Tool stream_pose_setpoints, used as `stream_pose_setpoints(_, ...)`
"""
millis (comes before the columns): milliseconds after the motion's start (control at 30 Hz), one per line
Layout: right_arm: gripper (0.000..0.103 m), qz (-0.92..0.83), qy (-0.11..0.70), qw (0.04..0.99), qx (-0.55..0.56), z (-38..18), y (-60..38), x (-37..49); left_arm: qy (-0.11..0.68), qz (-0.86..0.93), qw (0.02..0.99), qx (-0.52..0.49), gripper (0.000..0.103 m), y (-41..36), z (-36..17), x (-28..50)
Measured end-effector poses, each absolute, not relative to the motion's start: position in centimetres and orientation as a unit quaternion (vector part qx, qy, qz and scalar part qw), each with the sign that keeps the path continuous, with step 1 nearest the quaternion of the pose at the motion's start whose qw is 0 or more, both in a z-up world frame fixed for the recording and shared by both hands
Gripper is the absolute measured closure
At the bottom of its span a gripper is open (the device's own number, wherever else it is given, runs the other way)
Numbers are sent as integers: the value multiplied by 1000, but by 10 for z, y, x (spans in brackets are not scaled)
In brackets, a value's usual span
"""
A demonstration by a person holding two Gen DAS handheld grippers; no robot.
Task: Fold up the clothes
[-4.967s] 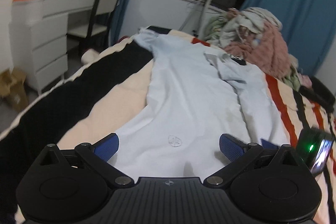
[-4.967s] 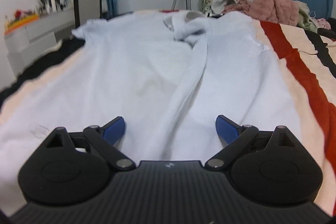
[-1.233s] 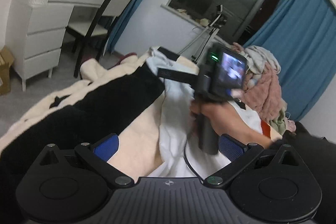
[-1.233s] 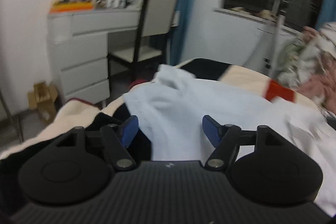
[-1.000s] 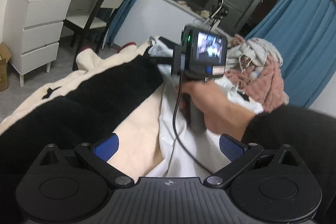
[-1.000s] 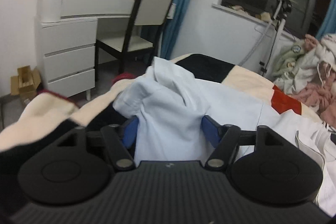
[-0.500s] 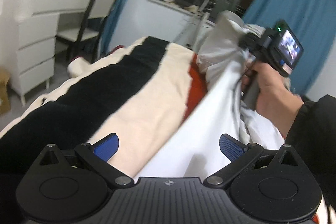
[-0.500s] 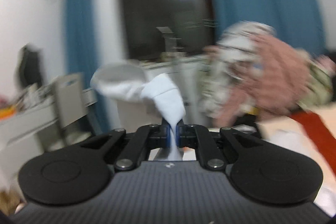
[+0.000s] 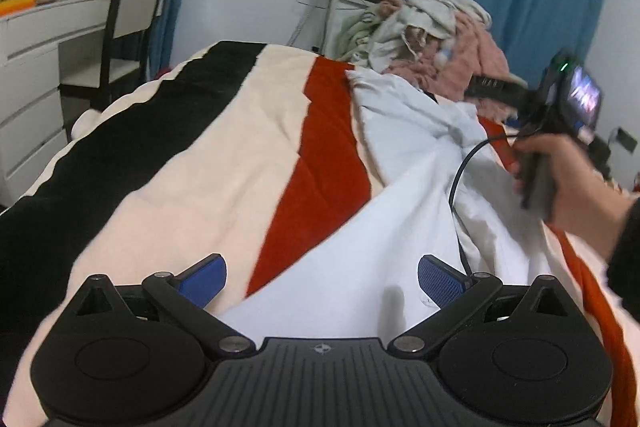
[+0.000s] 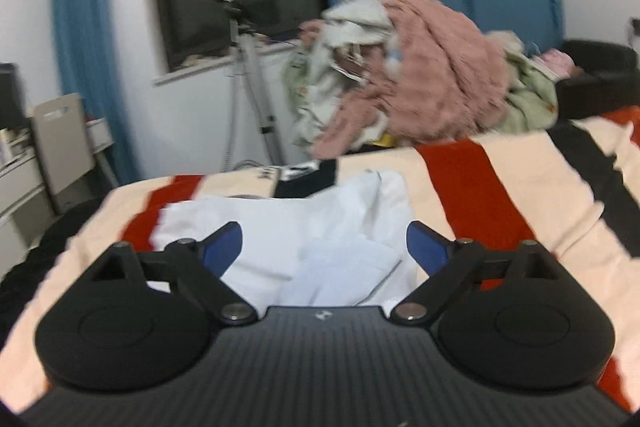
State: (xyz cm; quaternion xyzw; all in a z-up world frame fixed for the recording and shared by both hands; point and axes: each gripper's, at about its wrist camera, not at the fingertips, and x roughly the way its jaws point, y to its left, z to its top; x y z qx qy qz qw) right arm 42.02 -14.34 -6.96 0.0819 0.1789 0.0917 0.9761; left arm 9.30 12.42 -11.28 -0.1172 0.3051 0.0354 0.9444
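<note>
the white garment (image 9: 404,227) lies in a long band down the right side of the bed (image 9: 224,163), over the red stripe of the striped blanket, its far end bunched close to the heap of unfolded clothes (image 9: 432,39) at the bed's far edge. the left gripper (image 9: 322,277) hovers above the near end of the cloth with its blue pads well apart, holding nothing. the right gripper (image 10: 324,241) is spread wide too, with a crumpled layer of the garment (image 10: 320,227) lying under it and nothing between the pads; from the left wrist view the right hand (image 9: 560,179) holds its tool over the far right part of the cloth. the right view is blurred, so whether that top layer sits flat is hard to tell. the step in hand looks like settling one long fold and setting up the next. to do it well, each gripper should pinch a single clean edge, not a bunch of layers, one at the near end and one at the far end, and carry the cloth across together so the edges line up. lay it down low and taut so no wrinkles get trapped, and keep it off the heap of clothes.
</note>
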Motion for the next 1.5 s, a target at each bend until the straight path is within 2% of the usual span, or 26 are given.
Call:
stream_pose_setpoints(167,13,115,165,976,80,-34,-154,333,310,38,944,-106,0,119,-109,88)
stream_pose_setpoints(400,13,123,161,979,36,-5,-180,172,300,31,943,-143,0,125,-88,59)
stream_pose_setpoints(567,12,134,184,972,61,-24,-214,67,333,48,918,-212,0,149,-76,40)
stream_pose_setpoints(700,12,120,225,963,92,-44,-233,28,332,101,889,-298,0,187,-76,23)
stream_pose_setpoints(767,13,119,240,957,110,-51,-240,15,343,124,867,-340,4,201,-84,18)
stream_pose_setpoints(867,13,118,240,957,110,-51,-237,14,371,148,839,-369,14,212,-101,22)
stream_pose_setpoints(900,13,112,240,959,101,-50,-234,15,376,150,833,-376,20,213,-106,23)
stream_pose_setpoints(1000,13,96,237,963,88,-52,-230,17,385,154,837,-356,22,209,-110,32)
stream_pose_setpoints(1067,13,90,239,962,99,-54,-235,17,389,162,848,-321,30,198,-109,37)
stream_pose_setpoints(1167,13,83,240,959,128,-55,-247,11,398,169,865,-253,50,177,-107,42)
stream_pose_setpoints(1233,13,77,242,956,148,-55,-255,9,399,163,875,-220,79,165,-106,41)
stream_pose_setpoints(1300,13,56,239,956,159,-55,-260,7,395,146,886,-195,95,154,-101,39)
stream_pose_setpoints(1433,13,36,223,961,162,-52,-265,2,353,135,915,-139,96,127,-80,21)
stream_pose_setpoints(1500,13,31,221,960,171,-52,-269,1,303,120,940,-103,96,108,-60,2)
